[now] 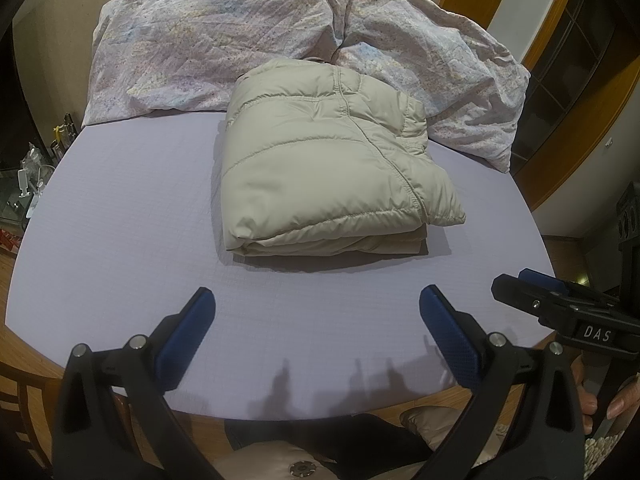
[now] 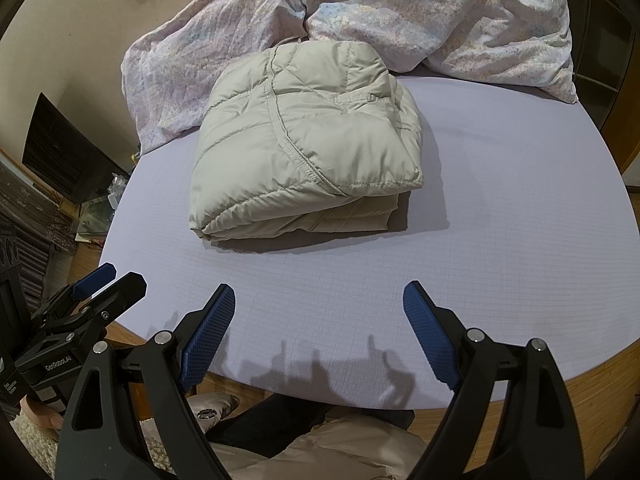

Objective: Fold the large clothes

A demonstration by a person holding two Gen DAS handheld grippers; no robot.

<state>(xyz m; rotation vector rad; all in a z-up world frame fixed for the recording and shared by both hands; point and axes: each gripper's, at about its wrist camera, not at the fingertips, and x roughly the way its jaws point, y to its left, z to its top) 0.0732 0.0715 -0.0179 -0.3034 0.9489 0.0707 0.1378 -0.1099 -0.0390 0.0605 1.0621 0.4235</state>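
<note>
A beige quilted puffer jacket (image 1: pixel 324 160) lies folded into a thick bundle in the middle of the lavender bed sheet (image 1: pixel 132 208); the right wrist view shows the same jacket (image 2: pixel 304 144) on the sheet (image 2: pixel 500 200). My left gripper (image 1: pixel 316 300) hovers over the near edge of the bed, well short of the jacket, its blue pads spread wide with nothing between them. My right gripper (image 2: pixel 318 296) is likewise open and empty over the near edge. Each gripper appears at the side of the other's view: the right gripper (image 1: pixel 520 280) and the left gripper (image 2: pixel 108 276).
A crumpled floral duvet (image 1: pixel 248 36) is heaped behind the jacket at the head of the bed. A wooden bed frame (image 1: pixel 36 364) rims the mattress. A cluttered side table (image 1: pixel 28 184) stands left, wooden cabinetry (image 1: pixel 572 92) right. A person's legs and hand (image 1: pixel 592 396) are close below.
</note>
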